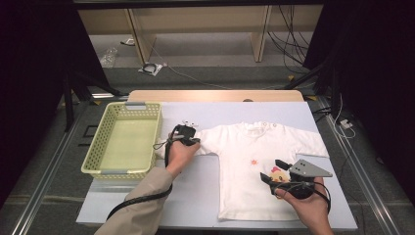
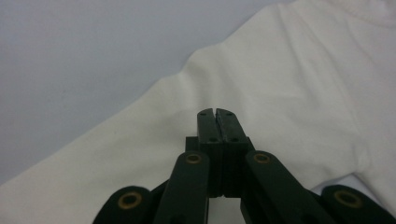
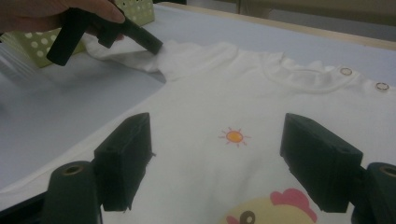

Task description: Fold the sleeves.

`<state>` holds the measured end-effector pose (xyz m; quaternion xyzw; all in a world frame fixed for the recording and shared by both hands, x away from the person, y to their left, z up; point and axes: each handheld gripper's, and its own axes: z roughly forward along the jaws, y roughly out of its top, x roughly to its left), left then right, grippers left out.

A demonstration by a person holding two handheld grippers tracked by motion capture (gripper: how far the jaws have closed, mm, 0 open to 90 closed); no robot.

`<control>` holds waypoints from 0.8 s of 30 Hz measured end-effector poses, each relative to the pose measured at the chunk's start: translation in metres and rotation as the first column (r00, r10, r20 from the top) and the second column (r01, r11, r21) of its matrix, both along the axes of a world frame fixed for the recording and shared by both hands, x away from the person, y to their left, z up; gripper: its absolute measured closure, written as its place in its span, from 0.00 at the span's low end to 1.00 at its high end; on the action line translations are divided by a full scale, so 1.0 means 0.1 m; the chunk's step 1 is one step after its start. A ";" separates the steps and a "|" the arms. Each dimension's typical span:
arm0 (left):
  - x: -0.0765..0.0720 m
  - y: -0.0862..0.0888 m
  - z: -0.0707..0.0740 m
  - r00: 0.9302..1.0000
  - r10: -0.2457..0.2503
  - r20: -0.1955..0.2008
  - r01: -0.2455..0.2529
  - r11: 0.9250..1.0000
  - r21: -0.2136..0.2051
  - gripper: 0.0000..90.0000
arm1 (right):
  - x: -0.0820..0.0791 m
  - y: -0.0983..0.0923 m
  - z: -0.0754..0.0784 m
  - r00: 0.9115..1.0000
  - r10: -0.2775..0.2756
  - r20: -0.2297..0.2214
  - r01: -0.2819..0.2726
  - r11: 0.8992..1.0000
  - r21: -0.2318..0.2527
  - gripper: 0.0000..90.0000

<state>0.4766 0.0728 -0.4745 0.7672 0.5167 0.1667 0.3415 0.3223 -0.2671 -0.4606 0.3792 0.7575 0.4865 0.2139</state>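
- Pale blue bench top, dark room behind, cables on the floor past the far edge.
- I see a white baby shirt lying flat, front up, right of centre on the bench; sun print on the chest, chick print lower down, snaps at the neckline.
- Yellow-green basket sits at the bench's left, just beside the shirt's left-hand sleeve.
- Left hand-held gripper: I have it down on that sleeve, near the shoulder seam. Jaws pressed together, tips meeting with only a hairline seam between them in the left gripper view.
- Right gripper view shows the tip buried in bunched sleeve cloth, so I read it as pinching a fold of the shirt.
- Right hand-held gripper: jaws spread wide, hovering low over the shirt's lower front by the chick print.
- Nothing between its pads; cloth lies under them, and I can't tell whether they touch it.
- Grey three-cornered plate on top of it, cable looping round my right hand.
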 end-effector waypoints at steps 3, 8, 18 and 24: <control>-0.02 -0.03 0.14 0.999 -0.019 0.047 0.020 1.000 -0.018 0.99 | 0.00 0.00 0.00 1.000 0.002 0.001 -0.002 1.000 0.003 0.29; -0.08 -0.18 0.35 0.990 -0.069 0.121 0.073 0.997 -0.033 0.99 | 0.00 0.01 0.00 1.000 0.002 0.001 -0.002 1.000 0.005 0.29; -0.16 -0.54 0.48 0.967 -0.179 0.182 0.184 0.983 -0.014 0.99 | 0.00 0.00 0.00 1.000 0.005 0.001 -0.005 1.000 0.005 0.29; -0.21 -0.75 0.50 0.954 -0.228 0.196 0.235 0.972 -0.009 0.99 | 0.00 0.00 0.00 1.000 0.006 -0.001 -0.006 1.000 0.005 0.29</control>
